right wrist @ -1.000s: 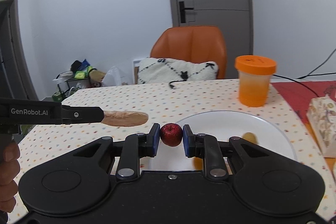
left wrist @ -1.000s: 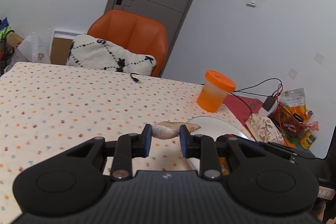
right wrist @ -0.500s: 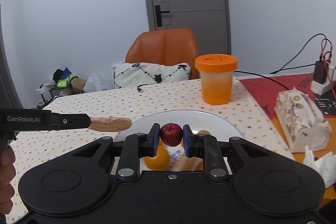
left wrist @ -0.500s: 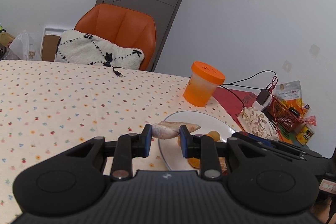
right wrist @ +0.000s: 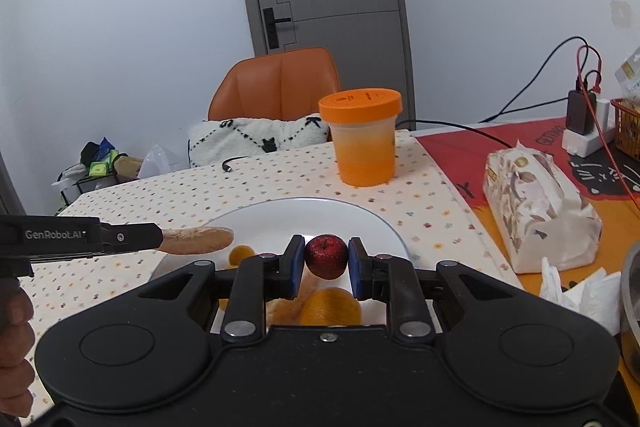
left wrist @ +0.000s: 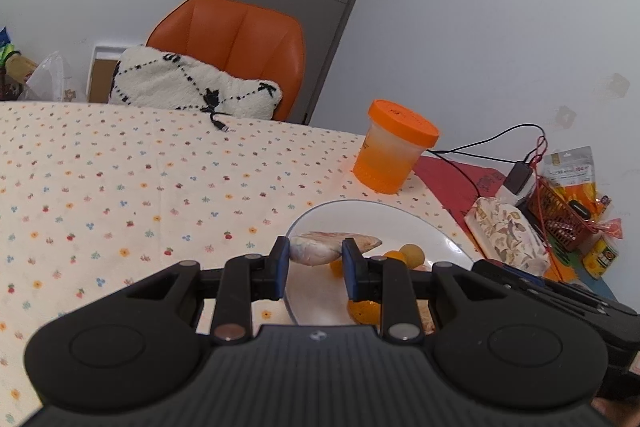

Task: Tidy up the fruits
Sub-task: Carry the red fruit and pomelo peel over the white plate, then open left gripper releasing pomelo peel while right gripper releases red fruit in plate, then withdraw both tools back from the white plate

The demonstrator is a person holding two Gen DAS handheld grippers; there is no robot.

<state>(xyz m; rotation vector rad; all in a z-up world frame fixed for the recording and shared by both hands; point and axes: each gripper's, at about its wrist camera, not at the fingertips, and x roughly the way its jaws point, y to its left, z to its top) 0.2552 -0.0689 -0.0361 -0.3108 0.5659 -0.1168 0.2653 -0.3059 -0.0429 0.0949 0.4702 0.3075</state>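
While both sit above the white plate (right wrist: 372, 223), the right hand-held gripper (right wrist: 326, 261) clamps a small, firm, probably slippery red apple (right wrist: 326, 255) at its widest girth, and the left hand-held gripper (left wrist: 316, 261) pinches a pale, seemingly soft sweet potato (left wrist: 320, 247) near one end.

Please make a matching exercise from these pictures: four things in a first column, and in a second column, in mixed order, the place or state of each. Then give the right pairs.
Things:
1. red apple
2. long tan fruit
3. orange-lidded container
4. small yellow round fruit

Places or states:
A. lies on the white plate
B. stands on the dotted tablecloth, beyond the plate
C. held between the fingers of the left gripper
D. held between the fingers of the right gripper

Pairs: 1-D, 2-C, 3-B, 4-A
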